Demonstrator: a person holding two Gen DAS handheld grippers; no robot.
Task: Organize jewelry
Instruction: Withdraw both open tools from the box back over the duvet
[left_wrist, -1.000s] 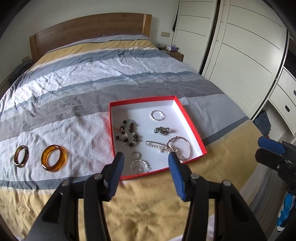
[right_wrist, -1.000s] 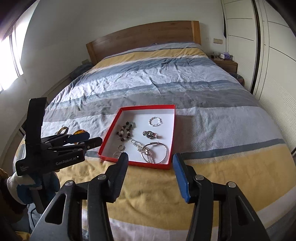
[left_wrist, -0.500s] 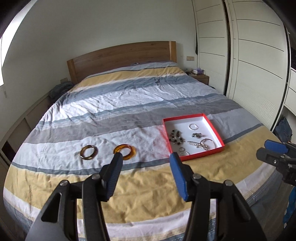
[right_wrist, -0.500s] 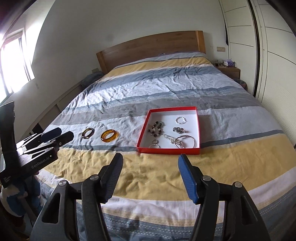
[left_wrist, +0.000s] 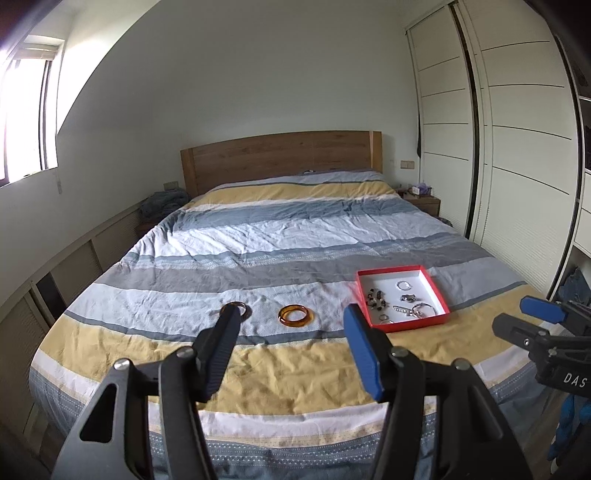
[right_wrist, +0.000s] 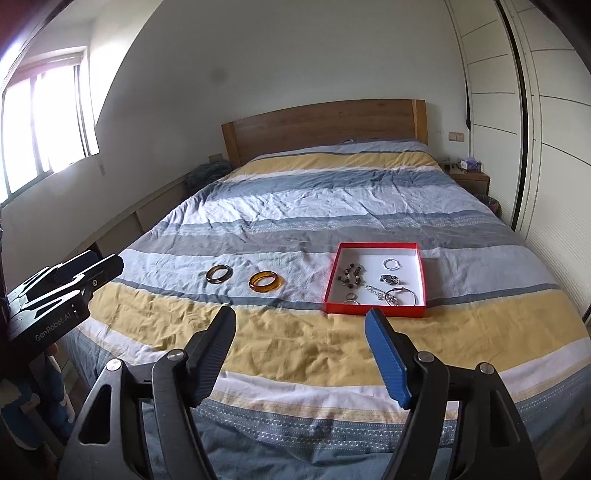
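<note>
Claws come first in both views: our left claw (left_wrist: 291, 343) stands wide open with nothing between its tips, and our right claw (right_wrist: 299, 347) is equally spread and empty, both held back off the foot of the bed (right_wrist: 332, 339) and above it, well apart from every piece of jewelry. We judge this a survey stance, high enough to take in the whole layout before choosing what to fetch. Beyond the yellow band of the quilt, two bangles lie loose on the pale stripe: the amber bangle (right_wrist: 266, 282) and, just beside it toward the window, the darker mottled bangle (right_wrist: 219, 274), near each other but not touching. To their right sits the red tray (right_wrist: 373, 309), flat on the bed with its white floor showing, and in it we see a beaded bracelet (right_wrist: 350, 275), a small silver ring (right_wrist: 391, 263), a dark clasp-like piece (right_wrist: 389, 279), a chain with a large silver hoop (right_wrist: 400, 296) and a small pair of rings (right_wrist: 351, 298) by the near wall. Since the tray already gathers the smaller pieces, we take the two bangles to be what remains outside, and they lie closer to our left claw. Farther off stand the wooden headboard (right_wrist: 325, 129) and the wardrobe doors (left_wrist: 517, 147).
</note>
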